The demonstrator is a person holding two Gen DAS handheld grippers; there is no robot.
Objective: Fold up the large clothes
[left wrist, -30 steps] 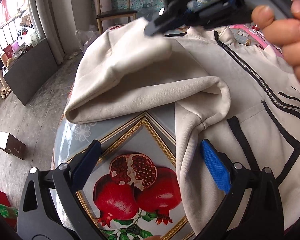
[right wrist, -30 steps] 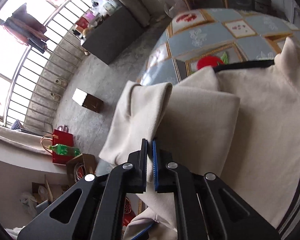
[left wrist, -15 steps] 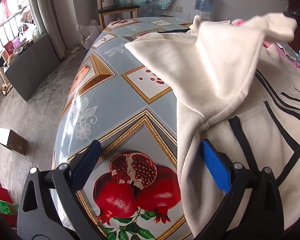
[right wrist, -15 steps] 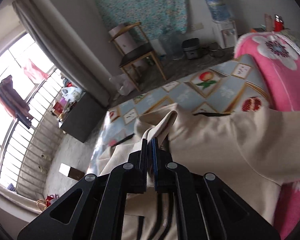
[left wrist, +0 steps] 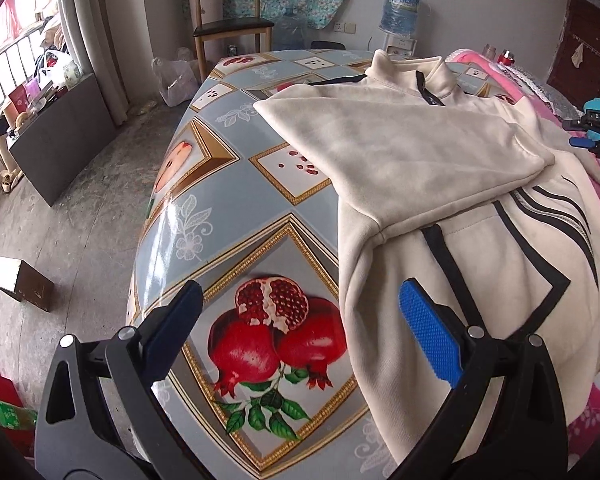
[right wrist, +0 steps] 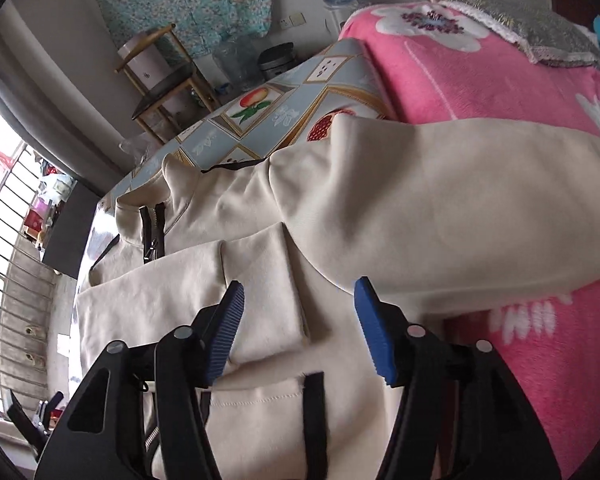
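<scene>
A cream zip jacket (left wrist: 500,264) with black stripes lies face up on the table (left wrist: 228,200). Its sleeve (left wrist: 400,160) is folded flat across the chest. My left gripper (left wrist: 300,320) hangs open above the table's near edge, with the jacket's hem edge between its fingers and untouched. In the right wrist view the sleeve's cuff (right wrist: 264,288) lies on the chest between the fingers of my right gripper (right wrist: 298,320), whose jaws are opening and no longer press on it. The other sleeve (right wrist: 460,200) stretches onto the pink blanket. The right gripper (left wrist: 594,142) also shows at the far right of the left wrist view.
A pink flowered blanket (right wrist: 500,80) covers the table's right side. A wooden chair (left wrist: 228,24) and a water dispenser (left wrist: 400,12) stand beyond the far end. A cardboard box (left wrist: 20,284) sits on the floor at the left, near a dark cabinet (left wrist: 60,140).
My right gripper carried the sleeve from the left side across the jacket's chest, laid it flat and opened. The left gripper stayed open and rose a little.
</scene>
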